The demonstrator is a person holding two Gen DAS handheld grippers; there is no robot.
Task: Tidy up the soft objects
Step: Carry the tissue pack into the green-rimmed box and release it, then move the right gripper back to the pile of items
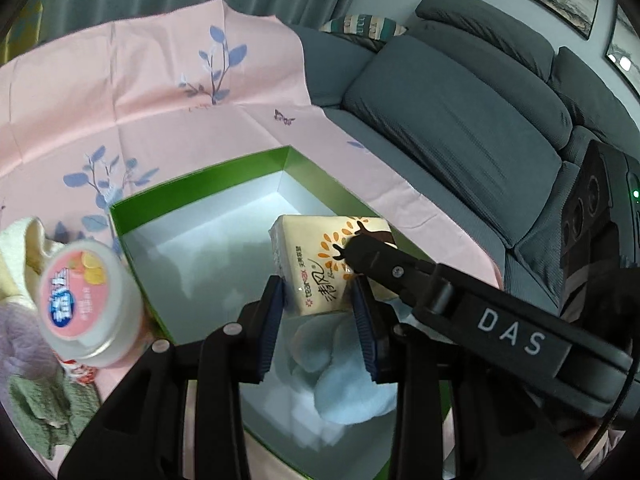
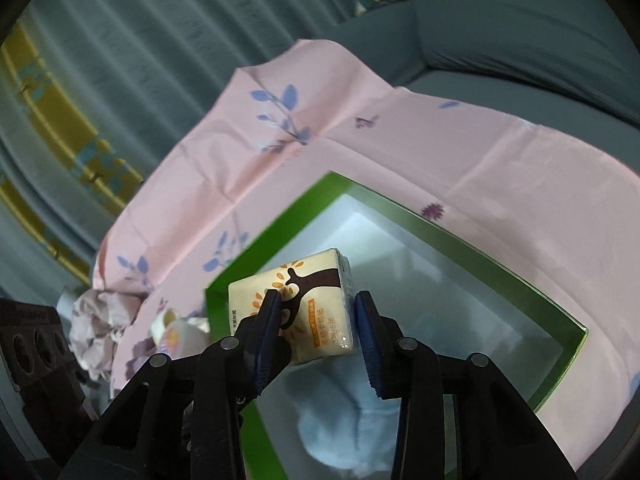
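Hovering over the green box [image 1: 200, 184], both grippers meet at one tissue pack [image 1: 320, 256], a cream packet printed with a brown tree and orange leaves. The left gripper [image 1: 318, 300] has its blue-padded fingers on either side of the pack's near end, and the pads look pressed against it, though the contact on the left pad is hard to confirm. In the left wrist view the right gripper [image 1: 352, 254] reaches in from the right, its black tip lying across the pack's printed face. From the right wrist view the right gripper [image 2: 316, 312] shows the tissue pack [image 2: 292, 312] tilted between its fingers: the left finger crosses the pack's face and the right one sits just beside its edge, so whether it truly pinches cannot be told.

The pack hangs above the white inside of the box, over the near half. Below it, on the box floor, lies a light blue plush toy [image 1: 340, 364]. The box rests on a pink cloth [image 1: 160, 92] with blue leaf prints, spread over a grey sofa [image 1: 460, 112]. Left of the box stands a white round tub [image 1: 86, 300] with a pink lid label, touching the box's outer wall, with a cream towel [image 1: 24, 248] behind it, a lilac cloth [image 1: 20, 336] beside it and a green knit [image 1: 44, 408] nearer the camera.
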